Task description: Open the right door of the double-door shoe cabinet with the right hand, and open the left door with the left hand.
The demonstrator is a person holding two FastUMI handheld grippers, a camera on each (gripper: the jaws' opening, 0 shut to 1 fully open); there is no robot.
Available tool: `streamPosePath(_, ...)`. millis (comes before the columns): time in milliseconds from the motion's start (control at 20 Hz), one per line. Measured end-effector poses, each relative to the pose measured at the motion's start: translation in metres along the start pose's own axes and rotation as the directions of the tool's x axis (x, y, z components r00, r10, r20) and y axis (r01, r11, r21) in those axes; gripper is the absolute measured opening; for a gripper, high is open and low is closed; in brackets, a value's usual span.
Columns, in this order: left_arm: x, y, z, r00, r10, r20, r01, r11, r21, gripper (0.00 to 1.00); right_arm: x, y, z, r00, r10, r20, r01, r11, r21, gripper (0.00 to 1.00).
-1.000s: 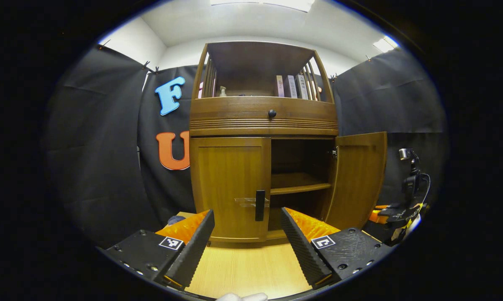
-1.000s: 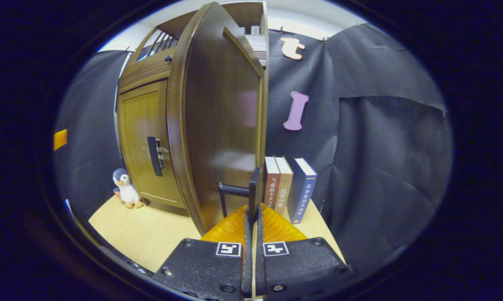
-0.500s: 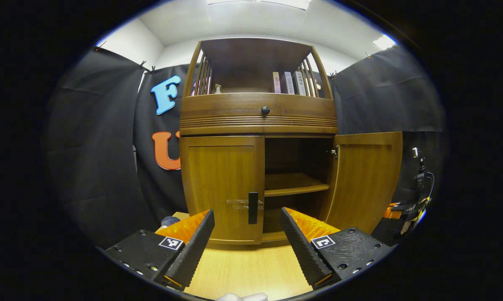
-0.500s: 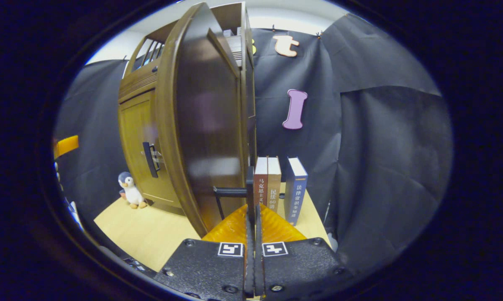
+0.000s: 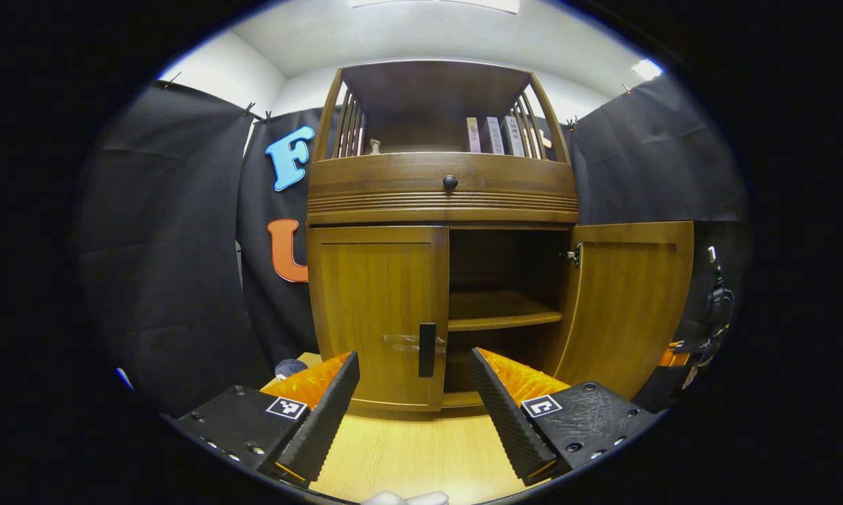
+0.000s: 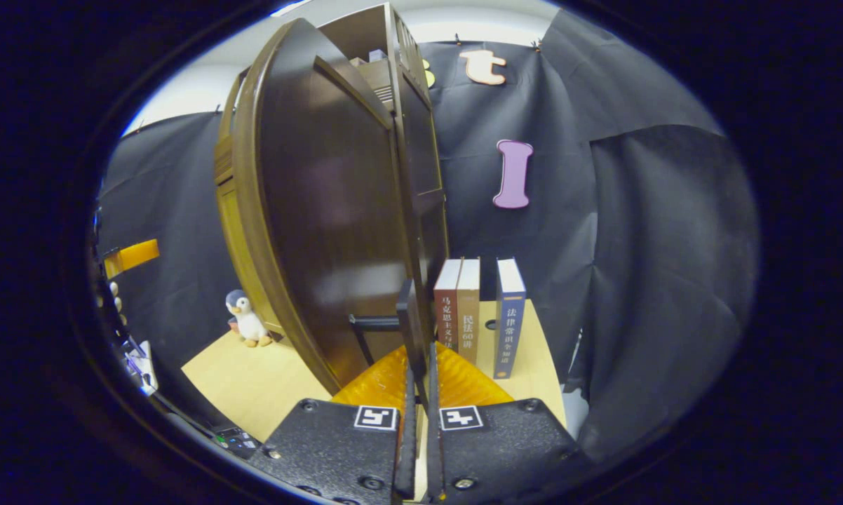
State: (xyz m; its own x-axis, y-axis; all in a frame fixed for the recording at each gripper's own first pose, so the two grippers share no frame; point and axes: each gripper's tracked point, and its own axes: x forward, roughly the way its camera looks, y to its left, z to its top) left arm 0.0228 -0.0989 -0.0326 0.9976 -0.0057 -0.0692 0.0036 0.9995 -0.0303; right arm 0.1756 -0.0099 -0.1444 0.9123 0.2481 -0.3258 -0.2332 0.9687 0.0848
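Note:
A wooden shoe cabinet (image 5: 442, 200) stands on a light table. Its right door (image 5: 628, 301) is swung wide open, showing a shelf (image 5: 502, 319) inside. Its left door (image 5: 376, 312) is closed, with a dark vertical handle (image 5: 427, 349) at its inner edge. My left gripper (image 5: 414, 403) is open, a short way in front of that handle and not touching it. In the right gripper view the right door (image 6: 330, 210) looms close, and my right gripper (image 6: 416, 351) is shut on the door's dark handle (image 6: 407, 322).
Three upright books (image 6: 481, 315) stand on the table just right of the open door. A small penguin toy (image 6: 245, 319) sits by the cabinet's left side. Books (image 5: 493, 135) and a small bottle (image 5: 374, 146) rest in the cabinet's top shelf. A drawer knob (image 5: 450, 182) sits above the doors.
The right door has swung further open, pulled by my right gripper. My left gripper has stayed open and drifted slightly, still facing the left door's handle.

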Motion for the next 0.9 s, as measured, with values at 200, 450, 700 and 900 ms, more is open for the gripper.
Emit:
streamPosePath(200,0.002,0.000,0.000,1.000,-0.002,-0.001,0.002,1.000,0.001,0.95,-0.009,-0.007,0.007,0.998,-0.054,0.016,0.053,0.998,0.015,0.42)
streamPosePath(450,0.011,0.015,0.001,1.000,-0.002,-0.006,0.002,1.000,0.011,0.95,-0.034,-0.013,0.030,0.982,-0.170,0.087,0.171,0.985,-0.005,0.82)
streamPosePath(700,0.021,0.038,0.003,1.000,0.004,0.000,-0.004,0.999,0.040,0.95,-0.055,-0.016,0.056,0.915,-0.340,0.218,0.357,0.933,-0.040,0.99)
streamPosePath(900,0.031,0.047,-0.004,0.999,-0.032,-0.007,0.032,0.998,0.047,0.95,-0.064,0.033,0.066,0.874,-0.391,0.288,0.410,0.912,-0.005,0.99)
